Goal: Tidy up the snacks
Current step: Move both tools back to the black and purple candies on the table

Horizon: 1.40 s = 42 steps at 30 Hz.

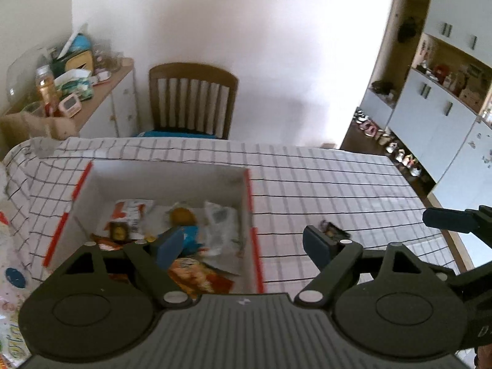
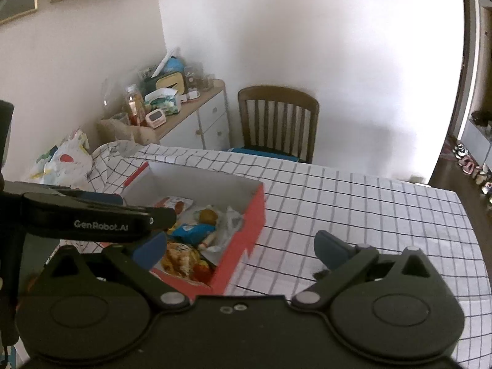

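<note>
A shallow box (image 1: 163, 178), white inside with red edges, sits on the checked tablecloth (image 1: 338, 184). It holds several snacks: a blue packet (image 1: 190, 233), an orange packet (image 1: 196, 276), a crinkled white wrapper (image 1: 221, 218) and a red-and-white packet (image 1: 132, 209). My left gripper (image 1: 243, 247) is open and empty, one pad above the box, the other over the cloth. A small dark snack (image 1: 332, 229) lies on the cloth just behind that pad. My right gripper (image 2: 241, 249) is open wide with nothing in it, near the box's red corner (image 2: 246, 233).
A wooden chair (image 1: 193, 104) stands behind the table. A cluttered sideboard (image 1: 101, 92) is at the back left, with a patterned bag (image 2: 67, 160) beside the table. White cupboards (image 1: 436, 117) and a row of shoes (image 1: 393, 147) line the right. The table's rounded edge (image 1: 455, 246) runs close by.
</note>
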Available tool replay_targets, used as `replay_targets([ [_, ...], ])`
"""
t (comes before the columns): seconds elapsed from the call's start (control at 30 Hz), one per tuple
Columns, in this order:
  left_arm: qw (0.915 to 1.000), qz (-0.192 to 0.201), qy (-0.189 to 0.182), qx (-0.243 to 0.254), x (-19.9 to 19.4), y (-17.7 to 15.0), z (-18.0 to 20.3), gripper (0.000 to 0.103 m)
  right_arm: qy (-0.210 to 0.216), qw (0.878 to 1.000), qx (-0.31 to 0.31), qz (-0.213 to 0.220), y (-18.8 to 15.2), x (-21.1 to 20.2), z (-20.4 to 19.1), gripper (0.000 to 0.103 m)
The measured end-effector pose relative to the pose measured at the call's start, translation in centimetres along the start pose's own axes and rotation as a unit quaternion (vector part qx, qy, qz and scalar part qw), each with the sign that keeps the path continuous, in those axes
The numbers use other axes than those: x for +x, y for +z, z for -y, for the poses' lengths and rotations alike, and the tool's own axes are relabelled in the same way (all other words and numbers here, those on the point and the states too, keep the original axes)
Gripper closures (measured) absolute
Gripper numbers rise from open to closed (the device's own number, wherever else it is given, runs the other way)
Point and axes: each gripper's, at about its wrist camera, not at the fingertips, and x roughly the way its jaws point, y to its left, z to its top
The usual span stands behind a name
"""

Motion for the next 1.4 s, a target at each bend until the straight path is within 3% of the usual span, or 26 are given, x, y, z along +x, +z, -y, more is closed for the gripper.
replay_targets([
  [0.17,0.9998,0.004,-0.020,0.003,0.8,-0.5,3.0,0.016,-0.006,1.000,0.011,0.007,-0.6,-1.5,3.0,0.001],
  [0.33,0.9997,0.003,-0.026,-0.001,2.3,-1.0,5.5,0.001,-0.014,1.000,0.020,0.009,-1.4,-2.4,6.0,0.000],
  [0.47,0.9993,-0.005,-0.036,0.000,3.9,-1.6,7.4,0.001,-0.022,0.999,0.028,0.007,-2.3,-3.0,8.9,0.000],
  [0.77,0.9994,-0.031,-0.016,0.001,8.0,-3.1,10.8,0.001,-0.050,0.997,0.052,-0.017,-4.2,-2.0,15.7,0.000],
  [1.0,0.9983,-0.055,-0.012,0.013,11.9,-3.7,12.6,0.001,-0.043,0.996,0.072,-0.039,-3.8,1.2,19.0,0.001],
  [1.4,0.9969,-0.064,0.000,0.047,16.6,-3.9,13.7,0.001,-0.017,0.991,0.093,-0.099,-2.5,8.9,20.5,0.005],
])
